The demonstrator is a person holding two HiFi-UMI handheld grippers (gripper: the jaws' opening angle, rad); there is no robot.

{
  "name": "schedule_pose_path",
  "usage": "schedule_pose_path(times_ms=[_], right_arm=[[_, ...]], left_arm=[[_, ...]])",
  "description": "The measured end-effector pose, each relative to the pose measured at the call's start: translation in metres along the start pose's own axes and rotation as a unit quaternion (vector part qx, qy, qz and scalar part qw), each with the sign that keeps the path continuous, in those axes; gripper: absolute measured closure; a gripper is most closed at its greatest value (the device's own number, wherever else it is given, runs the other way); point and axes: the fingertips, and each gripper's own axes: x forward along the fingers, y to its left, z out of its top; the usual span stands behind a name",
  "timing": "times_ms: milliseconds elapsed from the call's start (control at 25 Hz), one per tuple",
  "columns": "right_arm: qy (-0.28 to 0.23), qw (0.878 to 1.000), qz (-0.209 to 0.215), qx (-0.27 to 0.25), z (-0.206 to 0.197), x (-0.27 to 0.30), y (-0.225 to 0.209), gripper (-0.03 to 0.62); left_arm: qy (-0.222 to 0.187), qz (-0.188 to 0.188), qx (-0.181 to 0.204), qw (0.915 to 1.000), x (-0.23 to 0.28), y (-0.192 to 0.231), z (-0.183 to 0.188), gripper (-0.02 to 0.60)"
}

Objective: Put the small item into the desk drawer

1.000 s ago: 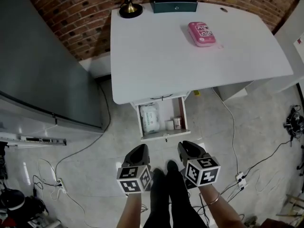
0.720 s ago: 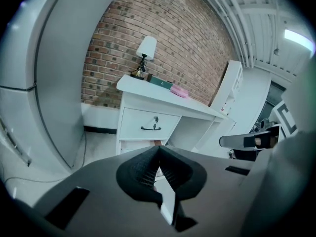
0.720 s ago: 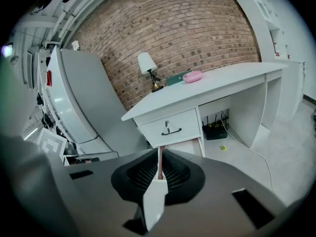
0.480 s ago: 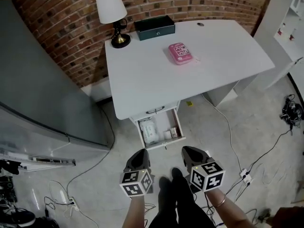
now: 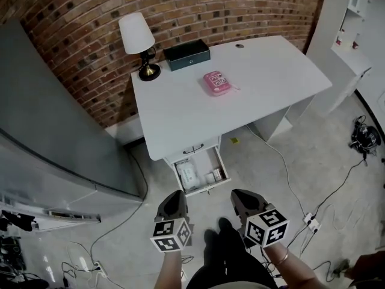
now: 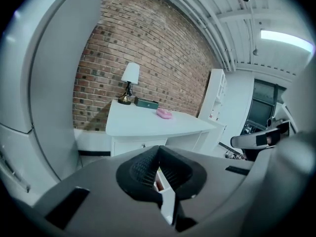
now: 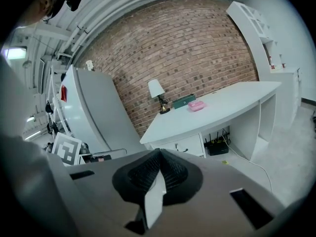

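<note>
Head view: the pink small item (image 5: pixel 216 82) lies on the white desk (image 5: pixel 264 71), near a dark box (image 5: pixel 187 54) and a lamp (image 5: pixel 137 38) (well apart from the open drawer (image 5: pixel 200 191) under the desk's front edge). The left gripper (image 5: pixel 175 196) and right gripper (image 5: pixel 239 196) hang above the floor.

Left gripper view: jaws pressed together, pinching nothing; the pink item sits on the desktop.

Right gripper view: jaws likewise together, empty.

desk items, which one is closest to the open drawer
The flat pink rectangular case, lying apart toward the front; the white-shaded lamp and dark green box stand back by the brick wall.
</note>
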Motion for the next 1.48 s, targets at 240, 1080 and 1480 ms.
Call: schedule_pose_path(times_ms=[240,1080,1480], right_arm=[[-0.021,1.000,-0.002,0.000,0.012,-0.027,0.011,0.588],[-0.031,0.999,-0.015,-0.035,0.029,-0.027,0.024,0.589],[-0.028,0.999,-0.013,-0.040,0.022,-0.022,0.037,0.589]], left_arm=[[-0.013,-0.004,0.012,0.9998,-0.025,-0.004,0.016,0.560],[-0.036,0.021,0.022,0.9989,-0.059,0.023,0.029,0.560],[-0.038,0.028,0.017,0.9987,-0.071,0.040,0.022,0.560]])
